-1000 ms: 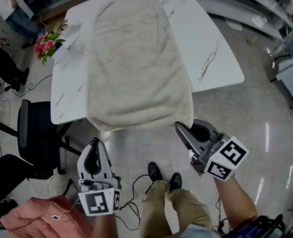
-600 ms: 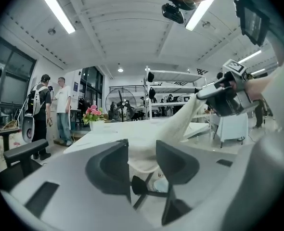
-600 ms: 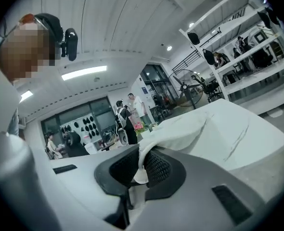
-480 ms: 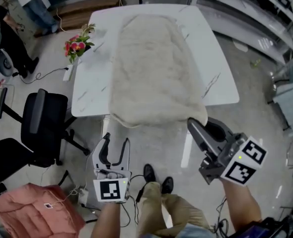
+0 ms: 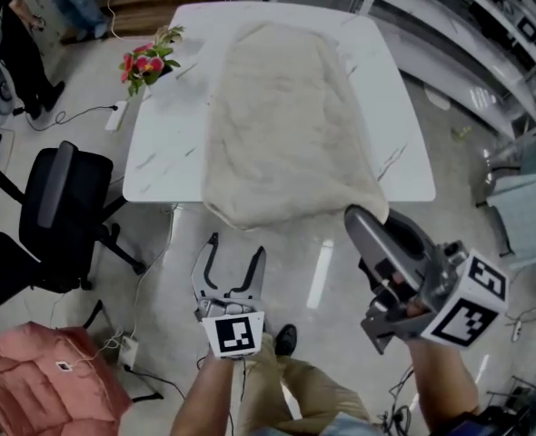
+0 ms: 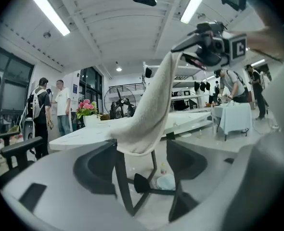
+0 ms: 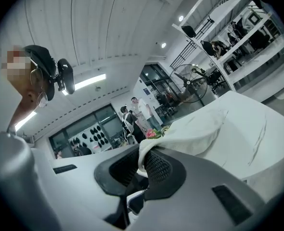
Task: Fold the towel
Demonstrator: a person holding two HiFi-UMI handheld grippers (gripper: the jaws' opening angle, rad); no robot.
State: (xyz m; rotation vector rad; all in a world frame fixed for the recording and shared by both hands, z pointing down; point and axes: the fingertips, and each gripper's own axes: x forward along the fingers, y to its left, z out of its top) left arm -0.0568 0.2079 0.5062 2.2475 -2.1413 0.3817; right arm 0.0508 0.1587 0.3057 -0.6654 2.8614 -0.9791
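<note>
Closest to the person, the left hand-held gripper (image 5: 237, 249) has just been opening, and its jaws now stand wide apart. The low edge of the towel (image 5: 282, 125) shows in the gap ahead of them, but the pads do not press on it. The right hand-held gripper (image 5: 357, 216) has its jaws pressed together on the towel's near right corner. It holds that corner up off the counter (image 5: 163, 143).

A little farther off, the rest of the towel lies long and flat on the white counter. Its near end hangs over the edge. By the far left side of the counter is a bunch of pink flowers (image 5: 145, 62), well apart from the towel.

I think the fold has only just begun, because one near corner is caught and the other is not. Next, the left hand-held gripper should slide forward onto the near left corner and close on it. Then both can lift the near end and carry it over to the far end. The two corners should go up evenly, or the fold will come out crooked.
</note>
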